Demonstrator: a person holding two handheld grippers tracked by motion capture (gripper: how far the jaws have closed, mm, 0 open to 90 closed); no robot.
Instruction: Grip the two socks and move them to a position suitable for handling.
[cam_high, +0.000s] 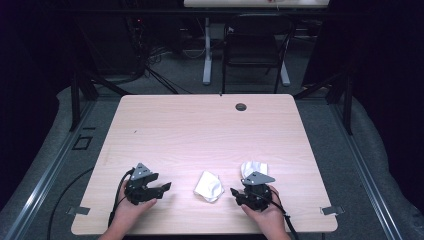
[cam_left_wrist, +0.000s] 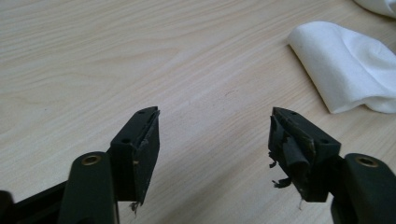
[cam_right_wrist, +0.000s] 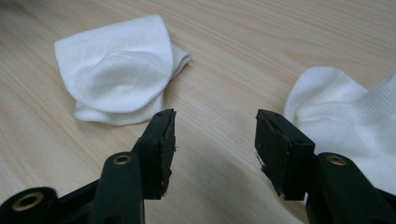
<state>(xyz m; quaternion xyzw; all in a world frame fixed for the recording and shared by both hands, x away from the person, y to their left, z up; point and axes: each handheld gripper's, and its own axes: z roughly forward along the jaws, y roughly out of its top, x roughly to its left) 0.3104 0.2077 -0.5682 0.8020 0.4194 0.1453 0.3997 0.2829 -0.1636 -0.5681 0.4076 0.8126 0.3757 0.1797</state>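
High view showed a pale wooden surface (cam_high: 200, 130) with two white socks near its front edge. A folded sock (cam_high: 208, 186) lay at about 6 o'clock of the surface's middle, between the two hands. A second sock (cam_high: 251, 168) lay just beyond the right gripper (cam_high: 236, 193), at its 12 o'clock, partly hidden by the grey plate on top of that gripper. The left gripper (cam_high: 164, 187) rested at about 7 o'clock of the surface, held in the person's left hand (cam_high: 131, 211), its jaws pointing toward 3 o'clock at the folded sock but apart from it. The right hand (cam_high: 264, 212) held the right gripper, whose jaws pointed toward 9 o'clock, near the folded sock. A round dark grommet (cam_high: 241, 107) sat near the far edge, at 12 o'clock

Left gripper view showed the left gripper (cam_left_wrist: 215, 116) with its jaws spread wide over bare wood and nothing between them. The folded sock (cam_left_wrist: 348, 65) lay at 2 o'clock, clear of the jaws

Right gripper view showed the right gripper (cam_right_wrist: 215, 116) likewise spread apart and holding nothing. The folded sock (cam_right_wrist: 119, 70) lay at 11 o'clock, just beyond the left jaw. The second sock (cam_right_wrist: 345, 112) lay at 3 o'clock, close beside the right jaw; whether they touched could not be told
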